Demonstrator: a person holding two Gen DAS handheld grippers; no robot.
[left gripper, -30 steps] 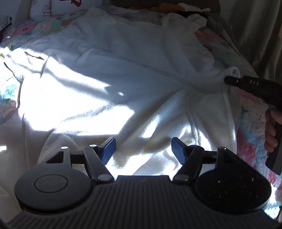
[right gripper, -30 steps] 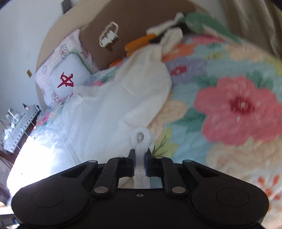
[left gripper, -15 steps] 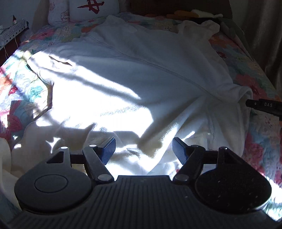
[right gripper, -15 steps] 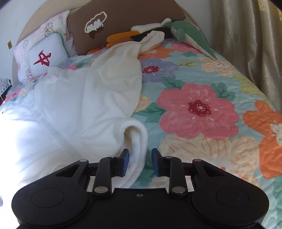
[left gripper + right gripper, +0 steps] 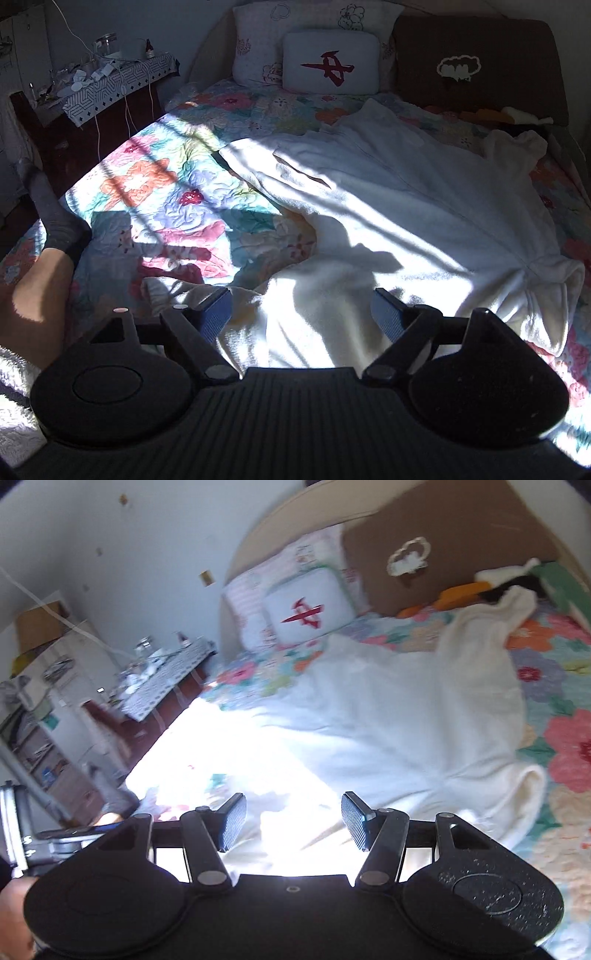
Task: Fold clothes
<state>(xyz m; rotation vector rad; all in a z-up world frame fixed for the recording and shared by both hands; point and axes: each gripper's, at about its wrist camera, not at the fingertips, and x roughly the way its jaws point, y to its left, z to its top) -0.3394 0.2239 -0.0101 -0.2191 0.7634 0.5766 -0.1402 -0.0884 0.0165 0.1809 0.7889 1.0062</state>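
A large white fleece garment point(image 5: 406, 221) lies spread over a floral quilt point(image 5: 166, 206) on a bed, partly in bright sun. It also shows in the right wrist view point(image 5: 406, 720). My left gripper point(image 5: 301, 312) is open and empty, hovering above the garment's near rumpled edge. My right gripper point(image 5: 293, 818) is open and empty above the sunlit near part of the garment. A folded, rolled corner of the garment point(image 5: 561, 295) lies at the right edge of the bed.
Pillows point(image 5: 330, 66) and a brown cushion point(image 5: 476, 70) stand at the headboard. A cluttered side table point(image 5: 110, 81) stands left of the bed. A person's leg in a grey sock point(image 5: 51, 221) rests at the bed's left edge. A shelf unit point(image 5: 55, 709) stands further left.
My right gripper has let go of the garment's edge, opened wide and swung left. My left gripper has pulled back and turned left, showing more quilt.
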